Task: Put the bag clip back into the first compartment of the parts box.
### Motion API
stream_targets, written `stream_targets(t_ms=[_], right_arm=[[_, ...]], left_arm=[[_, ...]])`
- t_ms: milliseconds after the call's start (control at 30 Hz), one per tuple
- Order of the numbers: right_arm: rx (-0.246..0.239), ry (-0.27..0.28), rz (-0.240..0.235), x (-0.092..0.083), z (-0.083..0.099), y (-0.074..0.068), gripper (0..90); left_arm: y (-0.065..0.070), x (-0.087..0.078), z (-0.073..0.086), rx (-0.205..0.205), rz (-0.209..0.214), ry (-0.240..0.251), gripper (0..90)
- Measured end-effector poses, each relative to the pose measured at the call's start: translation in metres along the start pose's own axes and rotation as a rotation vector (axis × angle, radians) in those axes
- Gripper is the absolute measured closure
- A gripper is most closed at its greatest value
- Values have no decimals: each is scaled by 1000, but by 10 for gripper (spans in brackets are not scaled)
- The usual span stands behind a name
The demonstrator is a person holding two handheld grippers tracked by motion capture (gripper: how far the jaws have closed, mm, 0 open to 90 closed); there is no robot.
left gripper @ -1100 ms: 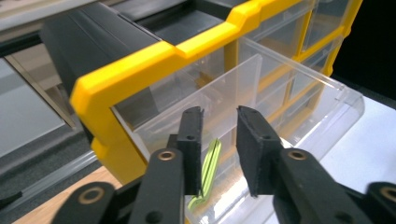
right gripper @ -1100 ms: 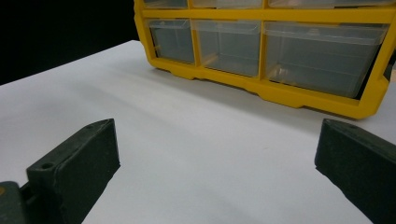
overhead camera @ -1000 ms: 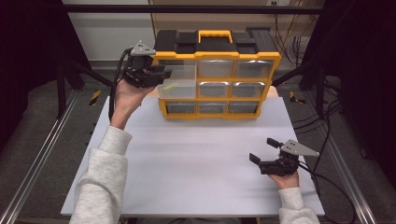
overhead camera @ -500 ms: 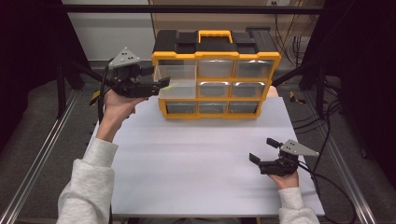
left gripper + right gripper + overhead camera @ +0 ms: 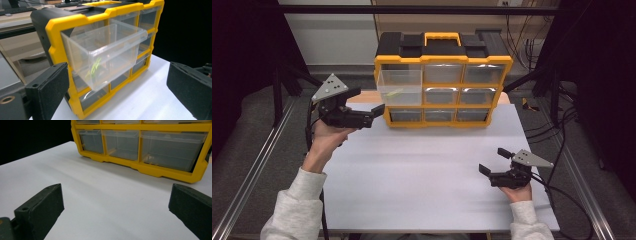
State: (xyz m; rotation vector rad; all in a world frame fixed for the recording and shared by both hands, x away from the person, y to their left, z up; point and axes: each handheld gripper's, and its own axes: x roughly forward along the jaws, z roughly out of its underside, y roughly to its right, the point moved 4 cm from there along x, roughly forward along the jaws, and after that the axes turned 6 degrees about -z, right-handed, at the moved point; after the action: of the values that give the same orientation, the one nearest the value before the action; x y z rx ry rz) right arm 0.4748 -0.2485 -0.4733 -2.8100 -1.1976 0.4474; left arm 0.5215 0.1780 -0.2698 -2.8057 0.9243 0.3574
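The yellow-and-black parts organizer (image 5: 443, 82) stands upright at the far edge of the white bench (image 5: 422, 165), its nine clear drawers facing the person. The top-left drawer (image 5: 400, 87) is pulled partway out of its bay and hangs forward of the frame, which leaves its open top reachable from above. The other eight drawers sit flush in their bays.

The left tongs (image 5: 367, 111) are held level, just to the left of the organizer and clear of the protruding drawer. Their jaws have just been opening and now stand wide apart with nothing between them; the left gripper view shows both black pads (image 5: 47, 87) free, with the drawer beyond them and untouched. This position suggests the drawer has been released once drawn out.

The right tongs (image 5: 493, 161) rest low on the near right of the bench, well apart from the organizer, jaws spread wide and empty, apparently parked.

Contents: the open drawer holds a small, thin yellow-green item (image 5: 93, 68) lying on its floor; its identity cannot be determined. The lower row, seen in the right gripper view, appears empty apart from faint shapes that cannot be made out.
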Motion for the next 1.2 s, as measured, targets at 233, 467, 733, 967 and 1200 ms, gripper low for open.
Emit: stream_targets(t_ms=[233, 467, 733, 967, 1200], right_arm=[[-1, 0, 0, 0, 0, 0, 4], [-3, -2, 3, 0, 0, 0, 4], [-5, -2, 3, 0, 0, 0, 4], [2, -1, 2, 0, 0, 0, 3], [3, -2, 2, 0, 0, 0, 4]], left_arm=[[-2, -7, 36, -29, 8, 6, 40], [-1, -6, 72, -45, 25, -7, 37], [-2, -5, 118, -76, 35, -32, 34], [-6, -6, 149, -95, 26, -46, 35], [-12, -8, 176, -118, 7, -80, 34]])
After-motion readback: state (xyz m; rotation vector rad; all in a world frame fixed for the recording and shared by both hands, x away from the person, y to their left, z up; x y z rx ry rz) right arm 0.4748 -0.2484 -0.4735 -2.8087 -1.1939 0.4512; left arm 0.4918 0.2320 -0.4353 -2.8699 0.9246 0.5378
